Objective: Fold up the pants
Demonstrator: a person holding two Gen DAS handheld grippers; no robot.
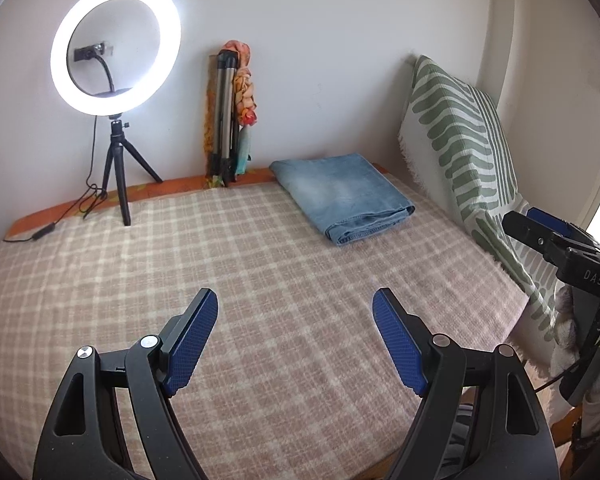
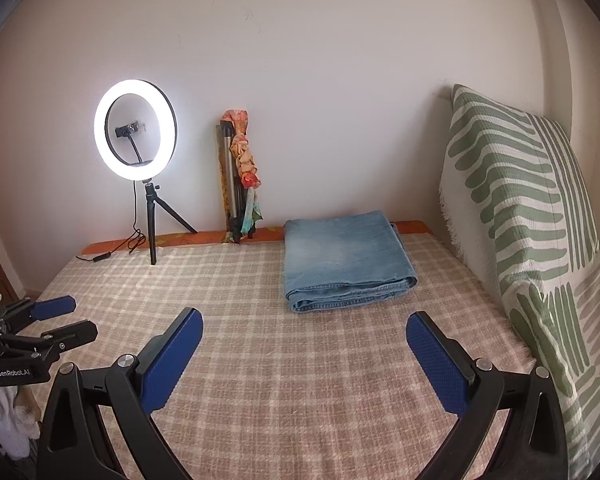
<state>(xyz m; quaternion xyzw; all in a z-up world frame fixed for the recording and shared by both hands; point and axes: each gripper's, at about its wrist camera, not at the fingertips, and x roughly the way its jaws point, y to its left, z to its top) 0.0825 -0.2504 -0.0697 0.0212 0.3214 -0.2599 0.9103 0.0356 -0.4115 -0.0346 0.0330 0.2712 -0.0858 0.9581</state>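
Light blue denim pants [image 1: 342,196] [image 2: 346,260] lie folded into a neat rectangle at the far side of the checked bed cover [image 1: 260,280] [image 2: 300,360], near the wall. My left gripper [image 1: 296,312] hovers open over the cover's near part, well short of the pants, with nothing between its blue pads. My right gripper [image 2: 304,332] is likewise open and empty, also short of the pants. The right gripper [image 1: 540,228] shows at the right edge of the left wrist view, and the left gripper [image 2: 66,316] at the left edge of the right wrist view.
A lit ring light [image 1: 115,46] [image 2: 135,129] on a small tripod stands at the back left, its cable trailing on the bed. A folded tripod with a scarf [image 1: 230,112] [image 2: 238,176] leans on the wall. A green-striped cushion [image 1: 468,152] [image 2: 532,216] lines the right side.
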